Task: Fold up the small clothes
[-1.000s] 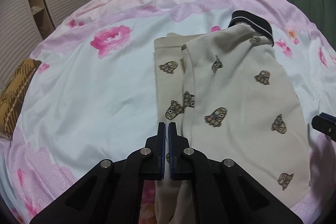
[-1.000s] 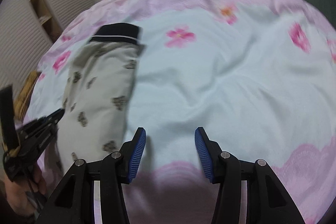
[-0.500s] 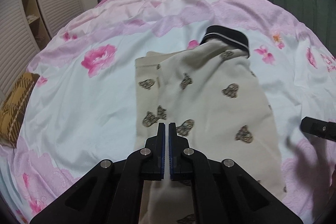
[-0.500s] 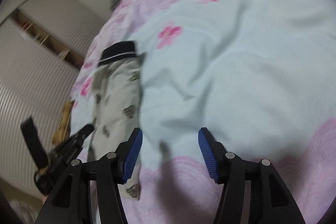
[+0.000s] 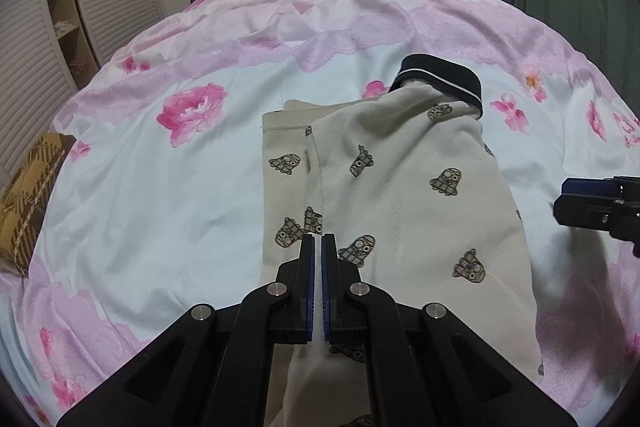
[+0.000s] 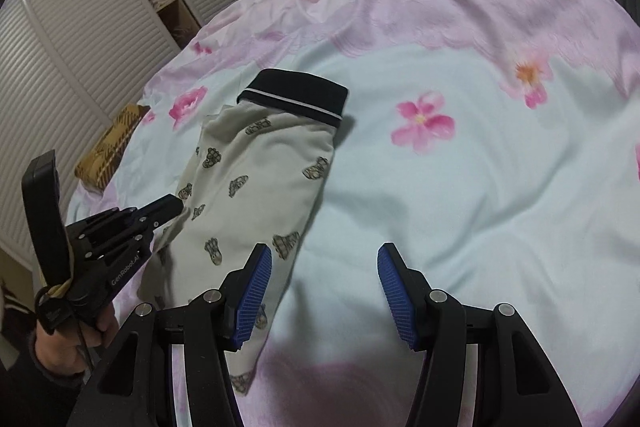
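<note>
Bedroom setting: bed under a pale blue quilt with pink flowers, louvred wardrobe doors at left, a brown plaid cushion at the bed's left edge.

Cream trousers, printed with small dark figures, lie lengthwise near the foot of the bed. Black waistband with a white stripe points toward the headboard. One leg looks laid over the other, the lower one showing as a strip along the left side.

Left tongs: clenched over the cloth near the centre seam. Fabric runs beneath them, but whether a layer is actually pinched between the pads cannot be told.

Right tongs: released, fingers wide apart, hanging just beside the trousers' right edge, holding nothing.

Judgement: step in hand is probably a fold of the leg ends up toward the waistband. To do it well, right tongs should take the near hem on their side, level with the left. Lift both together, low and even, and lay the edges square. Uneven pulling would skew the stacked legs.
</note>
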